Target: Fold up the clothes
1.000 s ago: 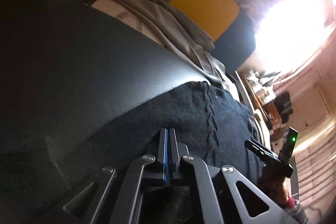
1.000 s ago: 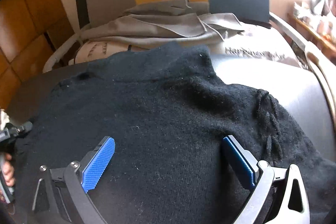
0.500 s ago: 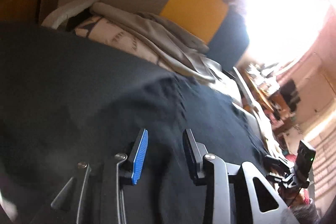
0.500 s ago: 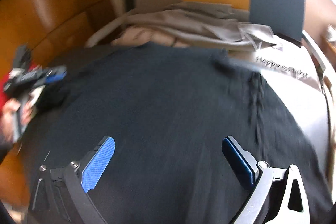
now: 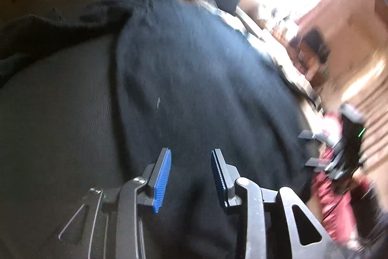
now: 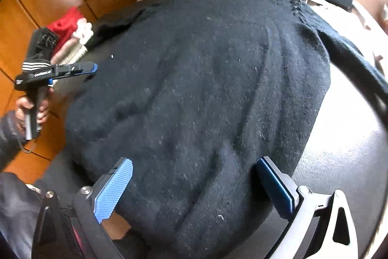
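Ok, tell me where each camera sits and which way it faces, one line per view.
Left wrist: on the left gripper, low over the black sweater, looking along it toward the chair back and bright window; its own jaws are open, and the right gripper shows at the right edge.
Right wrist: on the right gripper, above the sweater's near edge, facing the chair back and wooden cabinets; its jaws are wide open, and the left gripper and hand show on the left.
Shared: the sweater, and each other's gripper.
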Demonstrator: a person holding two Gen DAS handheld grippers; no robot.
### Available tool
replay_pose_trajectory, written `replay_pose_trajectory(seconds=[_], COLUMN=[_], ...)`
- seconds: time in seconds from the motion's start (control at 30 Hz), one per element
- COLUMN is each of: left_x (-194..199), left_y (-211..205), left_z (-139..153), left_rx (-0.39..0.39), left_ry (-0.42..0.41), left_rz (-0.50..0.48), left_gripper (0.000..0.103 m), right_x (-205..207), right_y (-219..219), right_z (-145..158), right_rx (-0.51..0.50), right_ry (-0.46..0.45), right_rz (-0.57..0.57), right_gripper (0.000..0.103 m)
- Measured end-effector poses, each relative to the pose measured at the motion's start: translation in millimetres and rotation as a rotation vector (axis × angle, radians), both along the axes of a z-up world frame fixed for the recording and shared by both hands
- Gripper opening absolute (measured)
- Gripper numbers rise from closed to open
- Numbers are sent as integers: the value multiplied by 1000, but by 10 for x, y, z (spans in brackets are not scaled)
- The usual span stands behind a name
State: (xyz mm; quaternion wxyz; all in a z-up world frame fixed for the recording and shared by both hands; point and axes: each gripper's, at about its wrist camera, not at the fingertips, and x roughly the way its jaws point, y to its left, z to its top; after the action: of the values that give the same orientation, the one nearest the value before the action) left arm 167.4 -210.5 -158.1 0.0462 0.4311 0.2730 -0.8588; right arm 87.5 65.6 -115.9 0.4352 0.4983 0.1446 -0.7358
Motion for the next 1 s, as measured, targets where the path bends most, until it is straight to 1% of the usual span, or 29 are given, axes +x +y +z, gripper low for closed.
replay_pose_trajectory(seconds=[0.07,0.1,0.17,0.23,0.27,0.37,0.4,0.43,0.5,0.53,0.63,0.67,0.73,0.77,0.8,0.87,0.93,1.0], left_x=[74,126,230,334,386,412,419,428,445,428,196,117,-72,-112,-150,-225,-136,-35], left_y=[65,73,88,103,111,31,53,75,119,166,262,295,288,268,248,208,149,127], left_z=[-7,-7,-8,-8,-8,53,111,163,268,304,411,418,371,299,224,75,58,39], left_rx=[-72,-85,-108,-131,-143,-90,-66,-62,-57,-67,-108,-123,-128,-125,-123,-118,-69,-40], left_ry=[-33,-40,-54,-67,-74,-80,-75,-55,-13,7,67,70,59,36,12,-35,-14,-15], left_rz=[-23,-18,-9,0,4,48,50,48,46,43,15,9,-10,-11,-11,-11,12,38], left_gripper=[25,21,20,19,19,19,26,30,31,31,31,32,32,32,32,31,31,26], right_x=[57,93,201,323,351,380,375,369,350,324,120,26,-291,-432,-534,-772,-987,-1204], right_y=[34,48,84,121,151,209,210,215,233,263,371,399,360,322,264,11,-220,-449], right_z=[-15,-25,-63,-82,-87,-79,-43,21,159,262,459,505,533,535,522,494,409,266], right_rx=[34,58,130,167,156,117,98,66,-4,-59,-178,-204,-198,-204,-218,-234,-219,-186], right_ry=[24,43,110,177,186,188,163,134,85,90,104,112,144,148,146,151,147,125], right_rz=[-3,1,16,32,24,-19,-35,-40,-53,-73,-170,-206,-278,-302,-313,-326,-321,-319], right_gripper=[103,103,103,103,103,103,103,103,103,103,103,103,103,103,103,103,103,103])
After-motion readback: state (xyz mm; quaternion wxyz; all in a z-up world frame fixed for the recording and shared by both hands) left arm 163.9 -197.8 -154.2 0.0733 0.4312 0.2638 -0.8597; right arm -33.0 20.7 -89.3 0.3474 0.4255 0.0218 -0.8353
